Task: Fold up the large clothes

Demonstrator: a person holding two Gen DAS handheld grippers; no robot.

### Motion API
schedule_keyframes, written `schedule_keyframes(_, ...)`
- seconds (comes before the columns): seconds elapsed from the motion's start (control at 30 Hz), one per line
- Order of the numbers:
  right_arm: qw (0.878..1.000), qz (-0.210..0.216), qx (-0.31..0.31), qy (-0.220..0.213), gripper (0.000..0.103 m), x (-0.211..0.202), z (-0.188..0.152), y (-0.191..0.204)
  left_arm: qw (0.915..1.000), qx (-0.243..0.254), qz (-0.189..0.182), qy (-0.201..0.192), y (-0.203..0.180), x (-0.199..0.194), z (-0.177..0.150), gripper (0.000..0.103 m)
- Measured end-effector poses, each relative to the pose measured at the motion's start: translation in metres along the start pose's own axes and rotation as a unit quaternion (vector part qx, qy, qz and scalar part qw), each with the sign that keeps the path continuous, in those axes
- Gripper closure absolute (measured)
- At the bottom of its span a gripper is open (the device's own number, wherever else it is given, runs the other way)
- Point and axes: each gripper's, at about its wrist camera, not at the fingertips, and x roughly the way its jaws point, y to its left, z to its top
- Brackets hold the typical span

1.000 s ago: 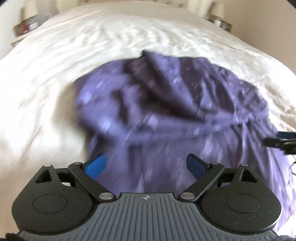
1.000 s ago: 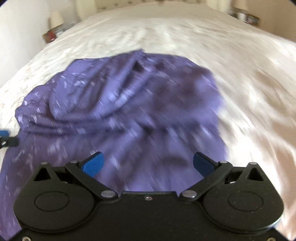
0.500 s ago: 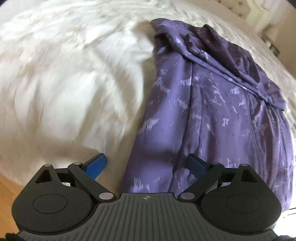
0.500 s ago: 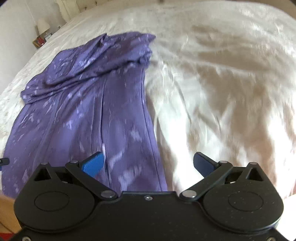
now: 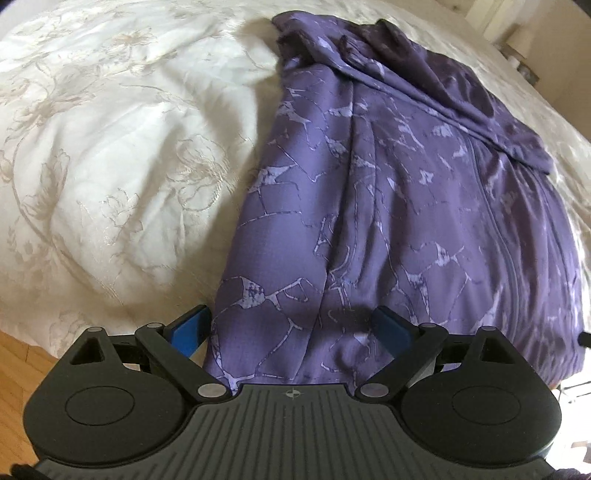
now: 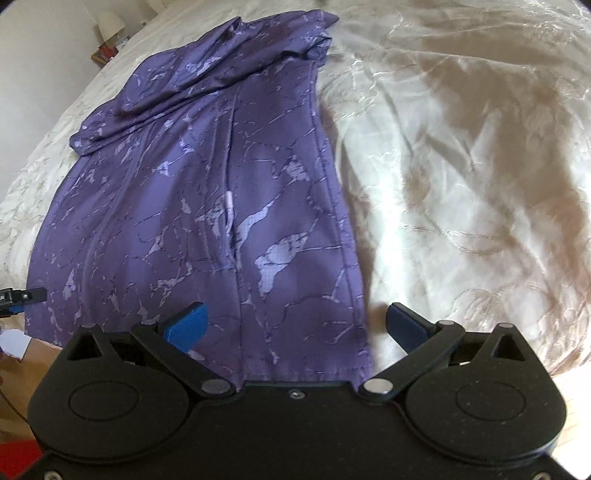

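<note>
A purple garment with a pale marbled print (image 5: 388, 206) lies stretched out lengthwise on the bed, its far end bunched and folded over. It also shows in the right wrist view (image 6: 207, 192). My left gripper (image 5: 291, 328) is open, over the garment's near left corner at the bed's edge. My right gripper (image 6: 295, 325) is open, over the near right corner, with the garment's right hem between its fingers. Neither gripper holds cloth. The left gripper's tip (image 6: 22, 297) shows at the right view's left edge.
The bed has a cream bedspread with floral embroidery (image 5: 110, 147), wrinkled on the right (image 6: 461, 166). Wooden floor (image 5: 18, 365) lies below the near edge. A lamp on a nightstand (image 6: 109, 27) stands far left by the wall.
Both grippers pulled back from over the bunched garment toward the bed's near edge and spread apart. The garment now lies drawn out long and flatter. Both grippers stay open.
</note>
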Motion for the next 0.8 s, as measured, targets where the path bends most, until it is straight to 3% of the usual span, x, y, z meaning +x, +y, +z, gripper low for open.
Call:
schedule_keyframes(0.2,1.000,0.010,-0.005,0.013,0.000,0.009,-0.003,0.010,0.9996,0.024,-0.002,0.012,-0.001,0.006,0.000,0.007)
schedule_keyframes(0.4,1.000,0.007,-0.001,0.024,0.000,0.013,-0.001,0.012,0.9996,0.016,-0.017,0.016,0.007,0.008,-0.001,0.007)
schedule_keyframes(0.5,1.000,0.005,0.001,0.027,0.003,0.012,0.001,0.011,0.9990,0.028,-0.027,0.022,0.010,0.006,-0.007,0.010)
schedule_keyframes(0.53,1.000,0.004,0.003,0.028,0.007,0.011,0.001,0.012,0.9988,0.034,-0.029,0.023,0.010,0.004,-0.008,0.019)
schedule_keyframes(0.63,0.999,-0.001,0.014,0.031,0.034,0.008,0.005,0.013,0.9980,0.034,-0.044,0.030,0.014,-0.003,-0.009,0.037)
schedule_keyframes(0.73,0.999,0.001,0.030,0.030,0.049,0.003,0.006,0.007,0.9976,0.018,-0.058,0.034,0.019,-0.007,-0.008,0.072)
schedule_keyframes(0.8,0.999,0.002,0.035,0.029,0.055,0.001,0.006,0.004,0.9974,0.015,-0.063,0.030,0.020,-0.012,-0.008,0.086)
